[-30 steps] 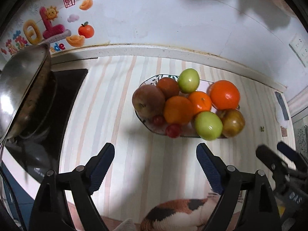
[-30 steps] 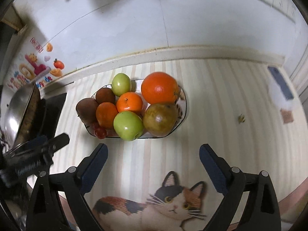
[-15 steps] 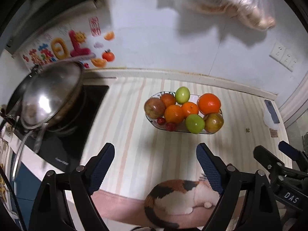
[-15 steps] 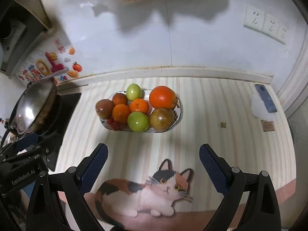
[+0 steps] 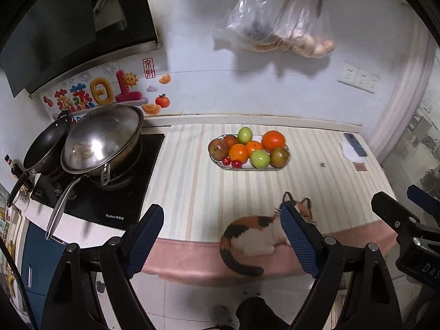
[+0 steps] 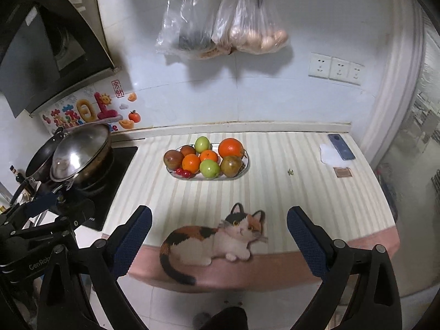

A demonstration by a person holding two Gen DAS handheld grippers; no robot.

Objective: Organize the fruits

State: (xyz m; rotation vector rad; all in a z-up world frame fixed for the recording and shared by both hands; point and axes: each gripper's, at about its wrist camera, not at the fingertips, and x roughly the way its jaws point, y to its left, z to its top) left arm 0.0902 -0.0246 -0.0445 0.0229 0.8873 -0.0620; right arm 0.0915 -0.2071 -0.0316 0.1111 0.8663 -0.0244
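Note:
An oval glass plate [image 5: 220, 163] [image 6: 246, 162] sits at the back of the striped counter. It is piled with oranges [image 5: 273, 140] [image 6: 231, 148], green apples [image 5: 260, 158] [image 6: 209, 168], brownish fruits [image 5: 218, 148] [image 6: 231, 165] and small red cherry tomatoes [image 5: 235, 164] [image 6: 183, 172]. My left gripper [image 5: 221, 238] is open and empty, held off the counter's front edge. My right gripper [image 6: 218, 235] is open and empty, also well back from the plate. Each gripper shows at the edge of the other's view.
A lidded steel wok [image 5: 101, 140] [image 6: 81, 151] and a black pan [image 5: 45, 145] sit on the stove at left. A cat-print mat [image 6: 217, 236] lies at the counter's front edge. A phone [image 6: 341, 146] lies at right. Plastic bags [image 6: 222, 24] hang on the wall.
Both grippers have pulled far back and up from the plate; the fruit looks much smaller and the stove, wall and counter front edge came into view. Both jaws stay open.

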